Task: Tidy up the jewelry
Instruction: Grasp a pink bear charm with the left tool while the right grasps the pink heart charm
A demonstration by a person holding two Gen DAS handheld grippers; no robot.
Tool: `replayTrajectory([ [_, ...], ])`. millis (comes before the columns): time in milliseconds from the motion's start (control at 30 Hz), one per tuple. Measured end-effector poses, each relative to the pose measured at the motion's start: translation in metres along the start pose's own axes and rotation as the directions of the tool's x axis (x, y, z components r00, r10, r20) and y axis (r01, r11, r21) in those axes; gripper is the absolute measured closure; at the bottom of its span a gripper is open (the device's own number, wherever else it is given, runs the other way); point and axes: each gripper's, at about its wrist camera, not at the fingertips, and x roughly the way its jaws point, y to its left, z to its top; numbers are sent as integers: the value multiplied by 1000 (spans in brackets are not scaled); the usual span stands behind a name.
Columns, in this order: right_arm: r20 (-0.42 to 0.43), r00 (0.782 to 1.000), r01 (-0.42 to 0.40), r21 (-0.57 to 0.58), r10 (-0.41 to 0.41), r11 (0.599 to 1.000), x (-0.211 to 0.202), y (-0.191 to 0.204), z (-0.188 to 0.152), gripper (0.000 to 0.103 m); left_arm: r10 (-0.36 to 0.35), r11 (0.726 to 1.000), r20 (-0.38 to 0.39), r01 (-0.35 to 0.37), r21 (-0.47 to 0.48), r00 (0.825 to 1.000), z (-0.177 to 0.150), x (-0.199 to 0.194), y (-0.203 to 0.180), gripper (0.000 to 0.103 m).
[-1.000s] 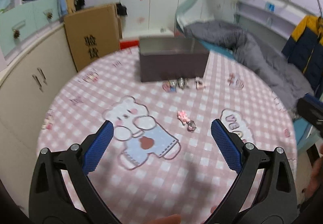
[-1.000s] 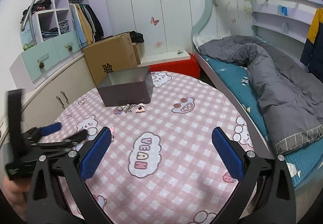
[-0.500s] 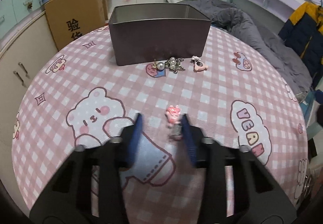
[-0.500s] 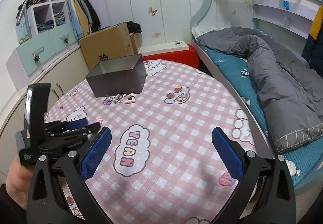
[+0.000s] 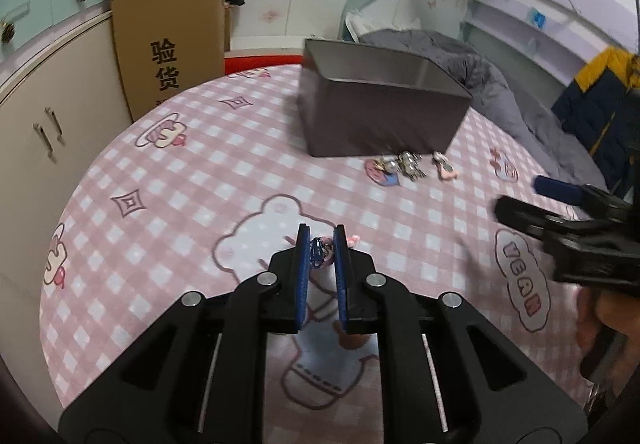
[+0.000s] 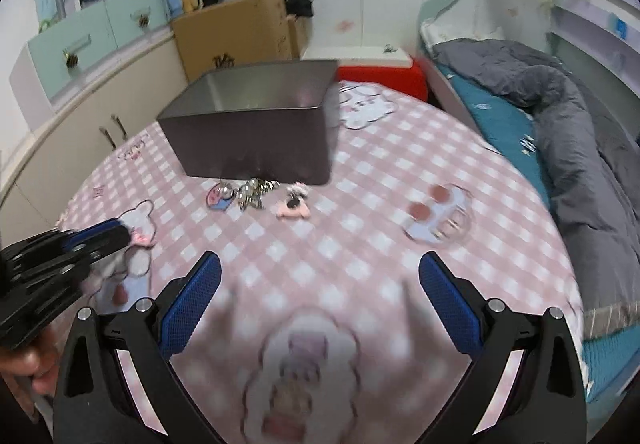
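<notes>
My left gripper is shut on a small pink hair clip, held just above the pink checked tablecloth. In the right wrist view the left gripper is at the left with the pink clip at its tips. A grey metal box stands open at the back, also in the right wrist view. In front of it lie a pearl cluster and a pink clip; the right wrist view shows the pearls and the clip. My right gripper is open and empty over the cloth.
A cardboard box stands behind the table at the left beside white cabinets. A bed with a grey quilt runs along the right. A red stool stands behind the metal box.
My left gripper has closed on the pink hair clip and turned left. My right gripper has moved in toward the box and the jewelry and stays open.
</notes>
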Motion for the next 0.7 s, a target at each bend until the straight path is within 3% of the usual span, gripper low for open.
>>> replayTrajectory([
  [200, -60, 997, 37, -52, -40, 998, 44, 6, 23, 49, 3, 1000, 10, -3, -31, 1000, 0, -1, 4, 91],
  [267, -55, 998, 22, -66, -26, 998, 42, 8, 24, 83, 3, 999, 4, -3, -45, 1000, 1, 0, 7, 91],
  [533, -21, 999, -50, -65, 49, 997, 9, 12, -3, 83, 21, 1000, 57, -19, -23, 998, -3, -11, 2, 91],
  [700, 16, 996, -88, -80, 90, 993, -26, 17, -19, 83, -5, 999, 64, 8, -43, 998, -11, -24, 5, 91],
])
